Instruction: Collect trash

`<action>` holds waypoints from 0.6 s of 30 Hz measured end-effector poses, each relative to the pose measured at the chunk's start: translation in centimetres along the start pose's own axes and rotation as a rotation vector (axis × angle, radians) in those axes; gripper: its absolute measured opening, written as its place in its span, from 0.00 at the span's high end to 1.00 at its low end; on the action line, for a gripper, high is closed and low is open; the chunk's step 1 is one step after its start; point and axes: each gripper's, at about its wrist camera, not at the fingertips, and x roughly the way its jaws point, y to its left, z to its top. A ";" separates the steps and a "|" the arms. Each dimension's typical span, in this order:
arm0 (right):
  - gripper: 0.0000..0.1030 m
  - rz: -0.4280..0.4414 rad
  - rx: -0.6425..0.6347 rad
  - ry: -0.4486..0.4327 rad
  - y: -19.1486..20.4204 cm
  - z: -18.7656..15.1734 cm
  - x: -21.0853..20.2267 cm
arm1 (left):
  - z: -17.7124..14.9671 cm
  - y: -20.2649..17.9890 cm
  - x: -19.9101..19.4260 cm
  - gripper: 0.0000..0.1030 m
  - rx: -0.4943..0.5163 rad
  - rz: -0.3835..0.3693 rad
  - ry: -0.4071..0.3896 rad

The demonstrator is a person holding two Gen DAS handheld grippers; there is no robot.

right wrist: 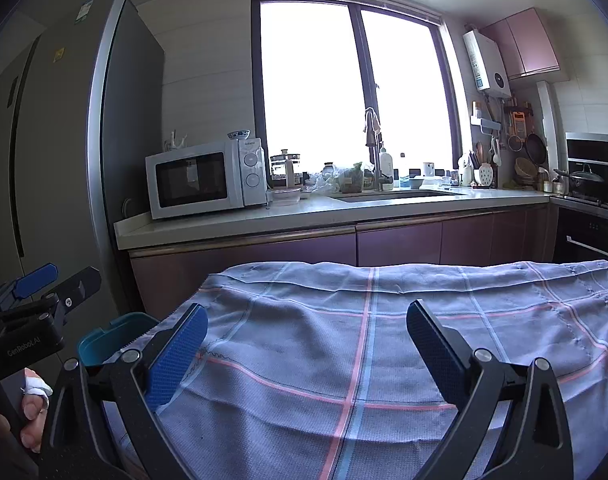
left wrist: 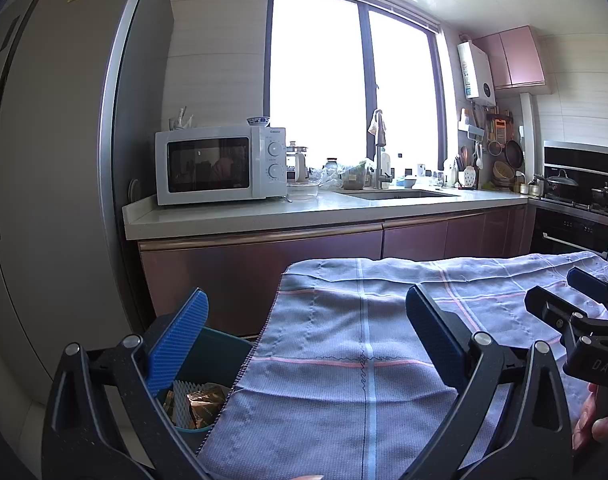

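My left gripper (left wrist: 304,344) and right gripper (right wrist: 306,354) both gape empty over the bare checked blue-grey cloth (left wrist: 364,340); wrappers fill the teal plastic bin (left wrist: 208,360) (collecting looks finished), so next I'd withdraw.

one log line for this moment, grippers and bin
left gripper: open, empty | right gripper: open, empty | bin: wrappers inside, left of cloth

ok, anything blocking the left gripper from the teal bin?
Nothing visible. The left gripper is open and empty above the checked cloth's left edge; the teal bin, holding a gold wrapper, sits just below its left finger, top uncovered.
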 end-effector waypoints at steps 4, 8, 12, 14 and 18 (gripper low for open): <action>0.06 0.002 0.000 -0.001 0.0 0.0 0.0 | 0.0 0.0 0.0 0.06 -0.002 0.000 -0.001; 0.06 0.001 0.000 0.000 0.0 0.0 0.1 | 0.1 0.1 0.1 0.06 -0.008 0.002 -0.001; 0.06 0.000 0.000 0.002 0.0 0.0 0.1 | 0.1 0.2 0.2 0.06 -0.008 0.002 -0.001; 0.06 0.001 0.001 0.001 0.0 0.0 0.1 | 0.1 0.2 0.2 0.06 -0.007 0.002 0.000; 0.06 0.001 0.001 0.002 0.0 -0.1 0.1 | 0.0 0.1 0.3 0.06 -0.006 0.004 0.001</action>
